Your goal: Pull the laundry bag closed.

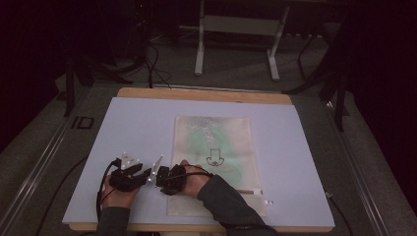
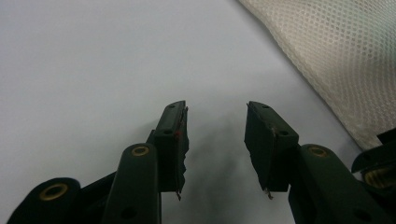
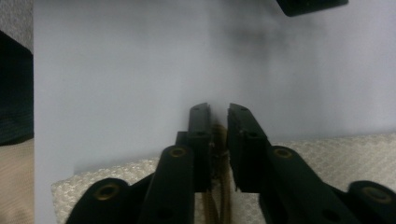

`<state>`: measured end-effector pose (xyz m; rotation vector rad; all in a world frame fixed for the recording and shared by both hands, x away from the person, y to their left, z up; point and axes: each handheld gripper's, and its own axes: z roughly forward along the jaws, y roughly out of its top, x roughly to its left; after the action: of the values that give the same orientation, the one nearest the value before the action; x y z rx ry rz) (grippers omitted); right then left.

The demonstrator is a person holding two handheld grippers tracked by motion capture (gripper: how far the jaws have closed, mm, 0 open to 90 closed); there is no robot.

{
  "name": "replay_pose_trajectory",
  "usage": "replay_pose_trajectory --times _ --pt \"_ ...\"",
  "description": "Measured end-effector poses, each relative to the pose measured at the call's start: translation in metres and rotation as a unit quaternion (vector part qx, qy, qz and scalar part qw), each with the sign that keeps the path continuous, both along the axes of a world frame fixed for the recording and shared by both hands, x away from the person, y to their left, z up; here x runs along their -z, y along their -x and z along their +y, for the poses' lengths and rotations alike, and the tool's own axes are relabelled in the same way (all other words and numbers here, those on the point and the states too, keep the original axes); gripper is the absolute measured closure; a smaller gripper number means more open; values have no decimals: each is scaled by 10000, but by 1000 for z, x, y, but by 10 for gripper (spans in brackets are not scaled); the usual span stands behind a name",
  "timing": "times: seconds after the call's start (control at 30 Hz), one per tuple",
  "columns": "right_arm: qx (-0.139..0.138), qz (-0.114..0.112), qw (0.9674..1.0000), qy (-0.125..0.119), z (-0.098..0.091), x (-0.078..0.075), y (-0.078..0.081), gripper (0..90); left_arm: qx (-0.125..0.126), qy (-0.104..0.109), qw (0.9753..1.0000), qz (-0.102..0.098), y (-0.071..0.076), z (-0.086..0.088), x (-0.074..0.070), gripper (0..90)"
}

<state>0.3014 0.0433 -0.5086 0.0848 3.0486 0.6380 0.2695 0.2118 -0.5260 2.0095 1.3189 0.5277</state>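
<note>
Mesh laundry bag [image 1: 214, 147] lies flat on the pale board that covers the table [image 1: 128, 123], long side running away from the person, something greenish showing through the netting. Its zipper [image 3: 219, 186] runs along the left edge, near the person's end.

Right gripper [image 1: 158, 178] sits at that edge. In the right gripper view its jaws are nearly together, with the brownish zipper strip and what looks like the pull pinched between the pads — gripping the zipper, not the mesh itself. Mesh fabric [image 3: 327, 154] spreads to either side of the jaws.

Left gripper [image 1: 129, 173] rests just left of the right one, on bare board. In the left gripper view its jaws stand apart with nothing between them; the bag's mesh [image 2: 336, 56] lies off to its upper right, not touched.

Step in hand, as I read it: drawing the zipper along the edge. To do it well — keep the pull straight along the zipper line, low to the board, so the thin mesh does not bunch or lift. The free gripper would do best pinning the bag's corner near the zipper's end; otherwise the whole bag likely slides with the pull.
</note>
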Motion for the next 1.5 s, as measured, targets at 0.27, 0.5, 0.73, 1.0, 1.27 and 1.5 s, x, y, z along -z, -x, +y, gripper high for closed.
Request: replay_pose_trajectory --times 0.27,0.5,0.73,1.0,1.27,1.5 --pt "77 -21 9989 -468 -15 -11 4 806 8 18 10000 -16 -1 0 0 577" --pt "204 -61 9984 -527 -41 -15 9 808 78 18 10000 -29 1 -5 -1 578" --pt "330 231 9974 -594 -53 0 1 800 376 -62 9993 -31 4 -16 -3 579" --pt "293 294 9976 -563 -48 2 1 809 580 6 9982 -127 8 -24 -6 622" --pt "279 86 9980 -562 -49 4 7 812 934 54 9956 -44 9 -30 -7 830" --pt "210 -125 9988 -422 -46 3 12 812 1090 186 9939 13 10 -36 -7 887"
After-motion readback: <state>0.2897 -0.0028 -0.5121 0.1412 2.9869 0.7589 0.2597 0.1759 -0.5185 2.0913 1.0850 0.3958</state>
